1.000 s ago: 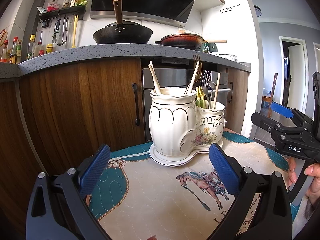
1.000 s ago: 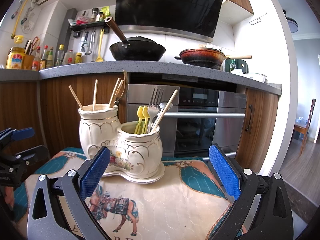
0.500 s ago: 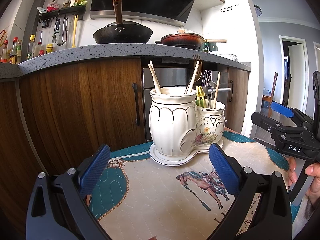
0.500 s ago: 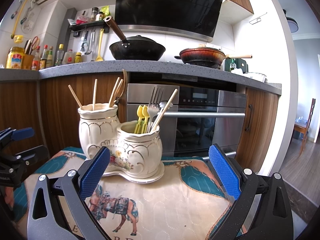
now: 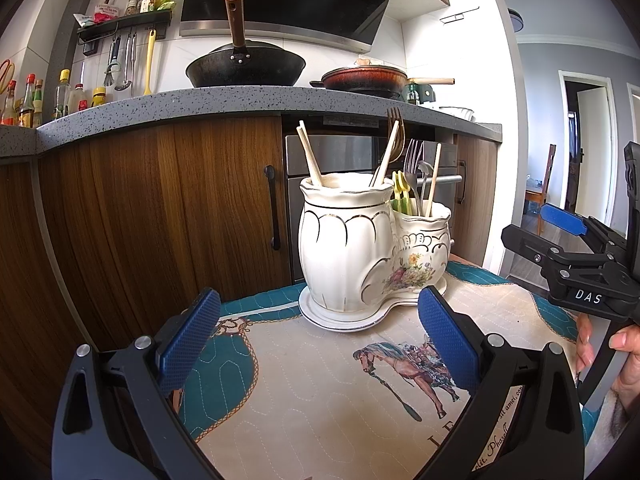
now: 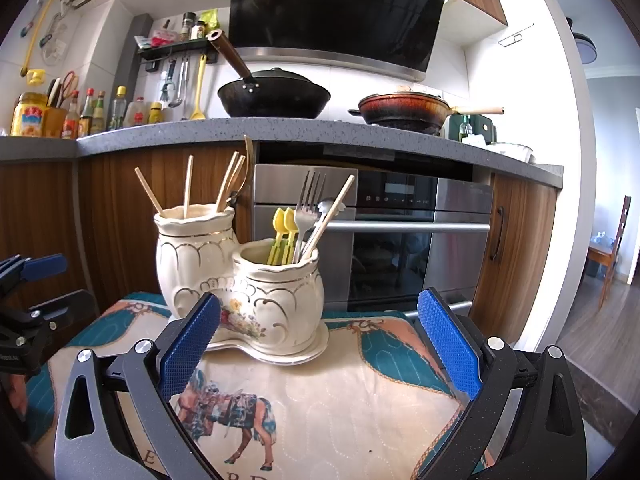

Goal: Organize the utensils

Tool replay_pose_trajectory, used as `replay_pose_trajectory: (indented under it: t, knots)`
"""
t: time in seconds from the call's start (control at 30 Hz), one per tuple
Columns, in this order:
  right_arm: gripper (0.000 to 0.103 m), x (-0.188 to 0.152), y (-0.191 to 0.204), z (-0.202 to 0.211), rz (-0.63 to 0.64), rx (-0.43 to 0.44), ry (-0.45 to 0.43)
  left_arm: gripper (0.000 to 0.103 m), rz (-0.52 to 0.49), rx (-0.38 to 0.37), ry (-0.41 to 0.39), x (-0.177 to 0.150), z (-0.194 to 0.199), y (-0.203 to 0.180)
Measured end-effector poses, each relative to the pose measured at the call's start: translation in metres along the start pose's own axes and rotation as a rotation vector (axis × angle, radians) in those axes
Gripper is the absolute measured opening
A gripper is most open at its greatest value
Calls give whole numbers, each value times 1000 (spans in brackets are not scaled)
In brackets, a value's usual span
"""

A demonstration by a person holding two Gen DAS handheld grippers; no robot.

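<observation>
Item: twin ceramic utensil holder, both grippers idle and empty.

Holder [image 6: 240, 280] stands on a quilted horse-print cloth [image 6: 340, 408] over the bench, tall jar with chopsticks [image 6: 186, 186] and a dark fork [image 5: 394, 132], short jar with yellow spoons [image 6: 283, 236], steel fork [image 6: 308, 204] and one stray chopstick [image 6: 330, 216]. Left gripper [image 5: 316, 336] and right gripper [image 6: 316, 344]: fingers apart, holding nothing, short of the holder. Risks, judged: handles crowd and cross, so drawing one may snag neighbours; a sideways nudge could tip the jars or slide the saucer on cloth. Surroundings: oven [image 6: 400, 240], wok [image 6: 276, 96] and pan [image 6: 404, 108] behind, not obstructing.
</observation>
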State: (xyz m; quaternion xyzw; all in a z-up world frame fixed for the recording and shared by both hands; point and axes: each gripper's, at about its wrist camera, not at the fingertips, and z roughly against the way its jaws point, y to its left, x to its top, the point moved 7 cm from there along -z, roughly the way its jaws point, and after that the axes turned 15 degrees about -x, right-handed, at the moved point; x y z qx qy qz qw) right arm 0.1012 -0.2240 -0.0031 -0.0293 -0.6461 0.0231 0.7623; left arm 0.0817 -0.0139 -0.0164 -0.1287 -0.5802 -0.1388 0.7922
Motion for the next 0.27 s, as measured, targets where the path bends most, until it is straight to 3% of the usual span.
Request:
replay_pose_trajectory:
  t: [0.27]
  knots:
    - [98, -1, 0, 0, 0, 0, 0, 97, 0, 3, 2, -1, 0, 1]
